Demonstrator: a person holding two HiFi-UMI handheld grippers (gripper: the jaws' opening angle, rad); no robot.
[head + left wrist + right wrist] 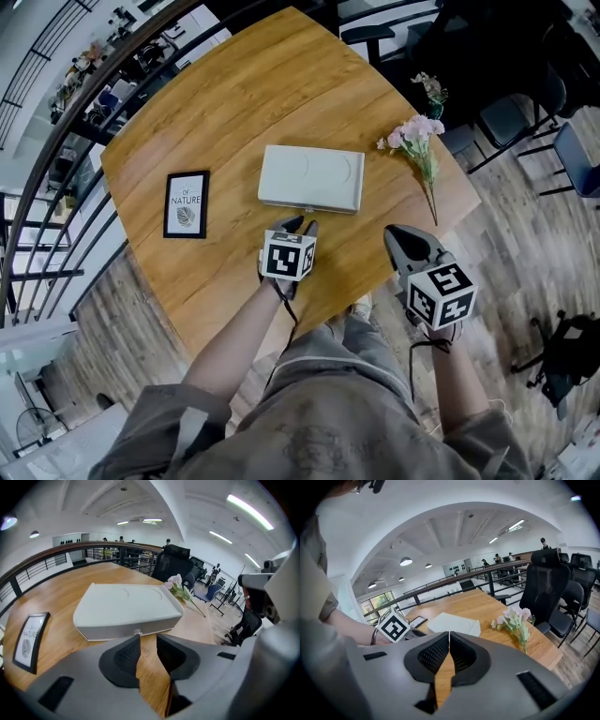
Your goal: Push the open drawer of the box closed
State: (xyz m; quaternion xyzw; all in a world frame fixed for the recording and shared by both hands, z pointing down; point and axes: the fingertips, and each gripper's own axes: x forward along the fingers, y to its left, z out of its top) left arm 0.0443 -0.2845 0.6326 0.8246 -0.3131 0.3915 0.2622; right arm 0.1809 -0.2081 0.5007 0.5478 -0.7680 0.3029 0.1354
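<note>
A flat white box (311, 178) lies in the middle of the round wooden table (234, 103). Its drawer front faces me and looks flush with the box, with a small knob (137, 632) at its centre. My left gripper (300, 225) hovers just in front of that knob, jaws a narrow gap apart with nothing between them. In the left gripper view the box (126, 609) fills the middle, just beyond the left gripper (148, 639). My right gripper (398, 234) hangs over the table's near right edge, away from the box, jaws shut and empty. The right gripper (449, 634) sees the box (452, 623) ahead.
A black-framed picture (187, 204) lies left of the box. A bunch of pink flowers (417, 141) lies at the table's right edge. Office chairs (511, 117) stand beyond on the right, and a dark railing (56, 141) curves round the left.
</note>
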